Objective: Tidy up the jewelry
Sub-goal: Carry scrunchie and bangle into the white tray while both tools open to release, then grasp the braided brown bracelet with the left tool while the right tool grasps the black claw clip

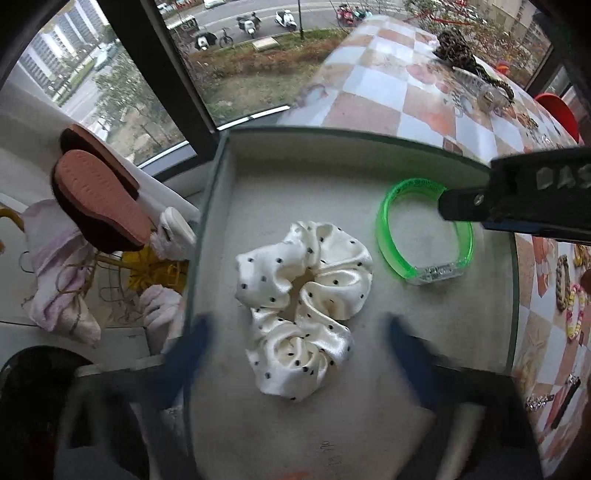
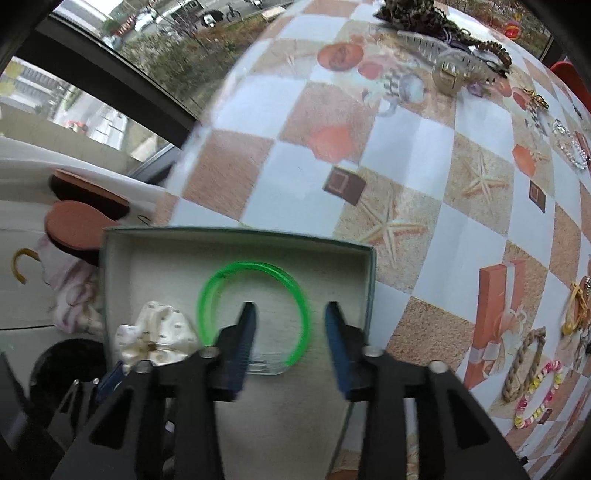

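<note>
A grey-lined box (image 1: 332, 147) (image 2: 236, 233) sits at the table's left edge. In it lie a white polka-dot scrunchie (image 1: 303, 306) (image 2: 155, 330) and a neon green bangle (image 1: 424, 230) (image 2: 255, 314) with a clear clasp. My left gripper (image 1: 295, 347) is open, its blurred blue fingers either side of the scrunchie, not touching it. My right gripper (image 2: 290, 314) is open and empty just above the bangle; it also shows in the left wrist view (image 1: 517, 199), over the box's right rim.
On the checkered tablecloth (image 2: 406, 155) lie a braided band (image 2: 524, 365), a pastel bead bracelet (image 2: 535, 395), clear hair claws (image 2: 443, 55), a crystal bracelet (image 2: 570, 147) and a dark beaded pile (image 2: 413, 14). Slippers (image 1: 99, 199) and a window are off the left edge.
</note>
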Tool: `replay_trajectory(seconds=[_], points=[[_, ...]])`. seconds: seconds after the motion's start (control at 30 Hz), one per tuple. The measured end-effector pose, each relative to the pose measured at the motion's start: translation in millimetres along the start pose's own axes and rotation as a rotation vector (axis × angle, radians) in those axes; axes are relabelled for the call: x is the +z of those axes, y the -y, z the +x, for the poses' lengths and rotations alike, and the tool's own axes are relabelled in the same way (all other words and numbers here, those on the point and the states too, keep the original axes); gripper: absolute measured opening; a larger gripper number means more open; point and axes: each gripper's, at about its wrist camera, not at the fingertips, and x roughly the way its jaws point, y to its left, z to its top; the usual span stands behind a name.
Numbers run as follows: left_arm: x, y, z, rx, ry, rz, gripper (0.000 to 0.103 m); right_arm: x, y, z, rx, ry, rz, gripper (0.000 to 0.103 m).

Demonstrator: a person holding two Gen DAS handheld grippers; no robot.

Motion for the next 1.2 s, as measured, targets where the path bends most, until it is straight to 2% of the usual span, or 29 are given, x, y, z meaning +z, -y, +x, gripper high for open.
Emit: replay_trajectory(seconds=[0.07, 0.13, 0.2, 0.33, 0.53, 0.7, 1.0, 1.2], points=[[-1, 1, -6, -0.012, 0.012, 0.019, 0.103, -1, 0, -10, 0.022, 0.020, 0.004, 0.051], [-1, 2, -10, -0.014, 0.013, 0.031, 0.103, -2, 2, -25, 0.038, 0.049, 0.016, 0.057], [-2, 4, -14, -0.008, 0.020, 0.042, 0.103, -7, 7, -39, 0.051, 0.076, 0.035, 0.070], [-3, 10, -30, -0.022, 0.030, 0.056, 0.103, -23, 29, -63, 0.052, 0.105, 0.072, 0.082], [-7, 26, -50, -0.045, 0.022, 0.089, 0.103, -59, 77, -83, 0.046, 0.094, 0.171, 0.084], [-14, 51, -63, -0.060, 0.020, 0.154, 0.103, -95, 124, -101, 0.016, 0.080, 0.260, 0.084], [-18, 122, -90, -0.124, 0.028, 0.291, 0.103, -164, 216, -121, -0.072, 0.045, 0.459, 0.084], [-15, 169, -97, -0.145, 0.028, 0.365, 0.103, -188, 260, -133, -0.109, 0.046, 0.554, 0.084]])
